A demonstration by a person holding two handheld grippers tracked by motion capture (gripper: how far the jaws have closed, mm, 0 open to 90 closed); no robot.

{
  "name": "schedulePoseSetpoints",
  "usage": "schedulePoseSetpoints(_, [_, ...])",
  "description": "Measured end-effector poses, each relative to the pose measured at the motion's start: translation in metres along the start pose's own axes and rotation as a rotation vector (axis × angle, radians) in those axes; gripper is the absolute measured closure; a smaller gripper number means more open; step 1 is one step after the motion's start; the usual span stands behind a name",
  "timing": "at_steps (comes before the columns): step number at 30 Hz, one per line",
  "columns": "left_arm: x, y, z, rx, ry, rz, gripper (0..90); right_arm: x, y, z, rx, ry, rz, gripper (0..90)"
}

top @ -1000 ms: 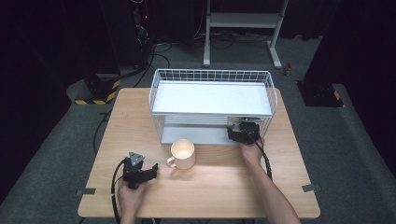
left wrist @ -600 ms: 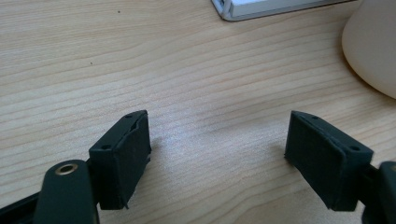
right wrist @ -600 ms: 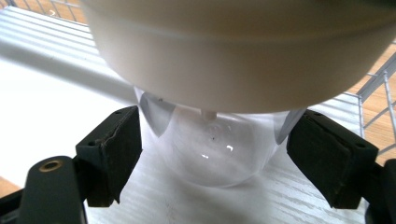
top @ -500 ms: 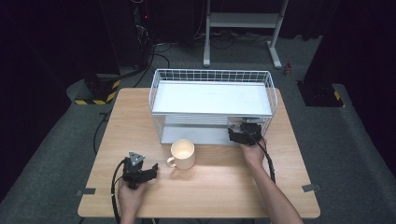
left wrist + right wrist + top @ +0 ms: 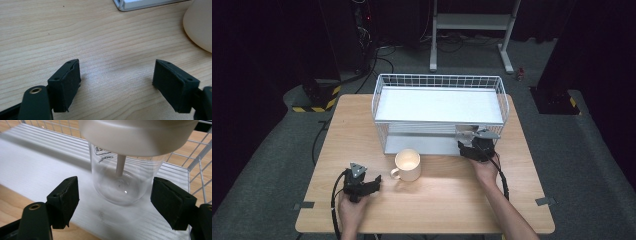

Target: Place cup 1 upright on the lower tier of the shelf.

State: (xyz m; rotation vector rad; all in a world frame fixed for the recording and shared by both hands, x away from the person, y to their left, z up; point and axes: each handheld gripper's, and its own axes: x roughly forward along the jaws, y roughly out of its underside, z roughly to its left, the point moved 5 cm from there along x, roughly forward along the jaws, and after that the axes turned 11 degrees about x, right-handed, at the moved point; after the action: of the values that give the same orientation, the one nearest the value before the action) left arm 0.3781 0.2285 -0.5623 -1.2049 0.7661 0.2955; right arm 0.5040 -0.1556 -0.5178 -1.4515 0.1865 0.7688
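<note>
A light wooden table (image 5: 437,192) stands on grey carpet in a dark room, with cables and a metal stand behind it. On it sits a white wire rack (image 5: 439,112) with two shelves, and a cream mug (image 5: 408,165) just in front of the rack.

The right gripper (image 5: 113,197) reaches into the rack's lower shelf, where a clear plastic bottle (image 5: 120,182) with a white cap and a dip tube stands between its jaws. The jaws have just been closing, yet the pads are clear of the bottle on both sides. Compared with a second ago, this hand sits a little farther along the rack's front (a small shift).

The left gripper (image 5: 116,80) rests over bare wood, jaws apart on nothing, the mug near its right.

The bottle's top is cut off, and its printed lettering is too partial to read.
</note>
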Motion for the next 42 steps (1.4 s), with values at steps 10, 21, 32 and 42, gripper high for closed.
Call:
schedulePoseSetpoints(10, [0.000,0.000,0.000,0.000,0.000,0.000,22.2,-0.016,0.002,0.001,0.005,-0.052,-0.009,24.5])
schedulePoseSetpoints(21, [0.000,0.000,0.000,-0.001,-0.001,0.000,22.2,-0.029,0.005,-0.001,-0.015,-0.081,-0.013,24.6])
schedulePoseSetpoints(32, [0.000,0.000,0.000,-0.002,-0.003,0.000,22.2,-0.043,0.006,0.000,-0.013,-0.120,-0.031,24.4])
schedulePoseSetpoints(42, [0.000,0.000,0.000,-0.002,-0.003,0.000,22.2,-0.054,0.011,0.000,-0.011,-0.145,-0.035,24.1])
